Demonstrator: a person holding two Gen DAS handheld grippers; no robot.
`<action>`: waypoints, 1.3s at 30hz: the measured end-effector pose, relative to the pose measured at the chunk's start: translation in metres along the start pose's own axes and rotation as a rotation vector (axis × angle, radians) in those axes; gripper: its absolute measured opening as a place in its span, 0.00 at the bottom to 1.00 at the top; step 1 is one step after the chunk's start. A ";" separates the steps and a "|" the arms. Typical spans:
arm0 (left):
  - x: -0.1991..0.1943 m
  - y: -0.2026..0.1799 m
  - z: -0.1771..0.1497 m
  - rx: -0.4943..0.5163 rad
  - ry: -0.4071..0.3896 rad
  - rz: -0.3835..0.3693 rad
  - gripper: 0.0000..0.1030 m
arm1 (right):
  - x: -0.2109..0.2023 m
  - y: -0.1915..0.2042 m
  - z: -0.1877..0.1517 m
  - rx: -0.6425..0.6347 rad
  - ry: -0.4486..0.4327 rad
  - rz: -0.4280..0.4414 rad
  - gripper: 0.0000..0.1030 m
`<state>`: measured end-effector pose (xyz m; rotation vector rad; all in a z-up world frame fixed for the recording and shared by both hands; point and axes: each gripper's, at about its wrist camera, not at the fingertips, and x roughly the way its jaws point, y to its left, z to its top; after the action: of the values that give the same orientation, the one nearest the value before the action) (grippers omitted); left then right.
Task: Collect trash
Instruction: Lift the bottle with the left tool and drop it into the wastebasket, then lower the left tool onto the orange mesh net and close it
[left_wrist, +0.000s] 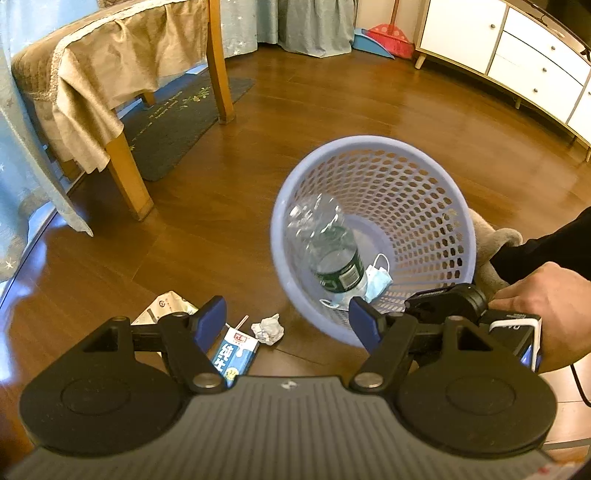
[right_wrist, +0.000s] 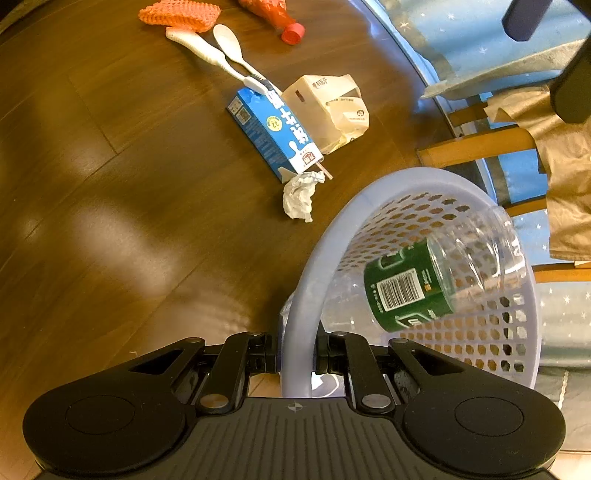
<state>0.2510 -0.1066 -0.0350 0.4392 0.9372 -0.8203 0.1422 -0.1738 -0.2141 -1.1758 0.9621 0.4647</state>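
Right wrist view, right claw (right_wrist: 295, 356) clamping basket (right_wrist: 310, 266) rim; bottle (right_wrist: 424, 284) inside

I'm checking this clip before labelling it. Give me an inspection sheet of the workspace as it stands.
Surface: brown wooden floor.
Job's things: lilac basket holding a clear bottle and a face mask.
Clutter: milk carton, crumpled tissue, paper bag, toothbrush, spoon, orange net, red bottle.
Grippers: left gripper open, empty; right gripper shut on the basket rim.
Cables: one black cable.
Surroundings: draped table, white cabinet.
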 end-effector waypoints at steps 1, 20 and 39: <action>0.001 0.001 -0.001 -0.001 0.001 0.002 0.67 | 0.000 0.000 0.000 -0.003 0.000 0.000 0.10; -0.001 0.053 -0.053 -0.054 0.073 0.116 0.67 | -0.001 0.001 0.001 -0.003 0.005 -0.005 0.10; 0.007 0.131 -0.162 -0.078 0.194 0.205 0.69 | 0.000 -0.001 0.010 -0.004 0.010 -0.003 0.10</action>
<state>0.2695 0.0783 -0.1296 0.5443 1.0796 -0.5600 0.1466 -0.1649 -0.2133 -1.1838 0.9683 0.4582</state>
